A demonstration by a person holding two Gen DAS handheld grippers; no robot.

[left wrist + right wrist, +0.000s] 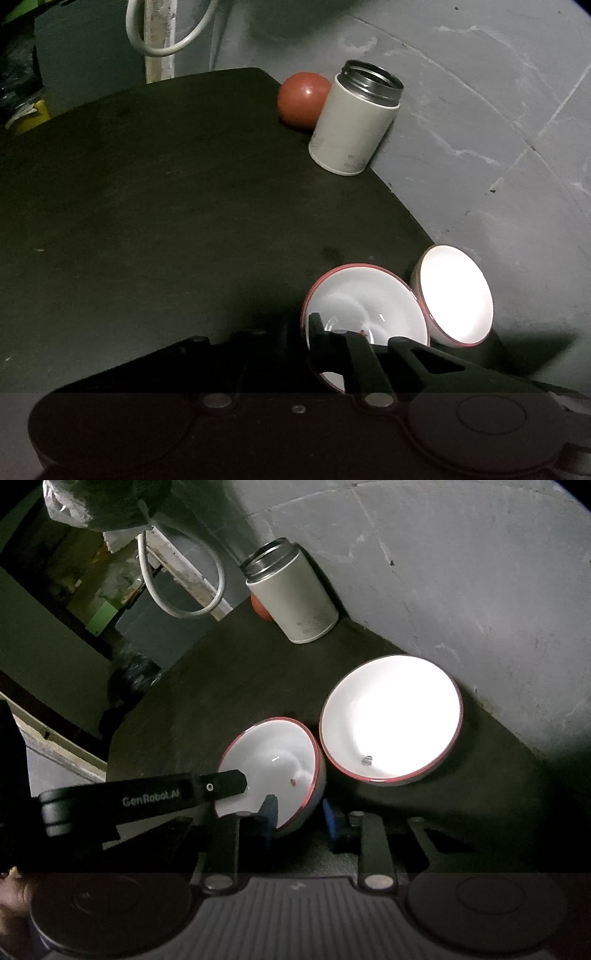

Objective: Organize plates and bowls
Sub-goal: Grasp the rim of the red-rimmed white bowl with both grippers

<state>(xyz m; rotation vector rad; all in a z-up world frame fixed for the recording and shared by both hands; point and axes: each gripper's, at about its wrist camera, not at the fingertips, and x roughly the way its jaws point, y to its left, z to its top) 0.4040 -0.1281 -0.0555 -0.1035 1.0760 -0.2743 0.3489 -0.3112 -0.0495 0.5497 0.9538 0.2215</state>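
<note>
Two white bowls with red rims stand on a dark table (pixel 147 221) beside a grey wall. The smaller bowl (pixel 273 749) looks tilted, and its rim almost meets the larger bowl (pixel 391 716) to its right. My left gripper (pixel 332 332) is shut on the smaller bowl's (pixel 369 295) near rim; in the right wrist view it (pixel 242 782) reaches in from the left. My right gripper (pixel 300 816) is open, one blue pad inside that bowl and the other just outside its wall. The larger bowl (pixel 454 291) glares under bright light.
A white metal-rimmed canister (pixel 295 602) without a lid stands at the back by the wall (pixel 443 572), with a red ball (pixel 301 99) behind it. A white cable loop (pixel 177 587) hangs past the table's far edge. The table's left part (pixel 110 184) is bare.
</note>
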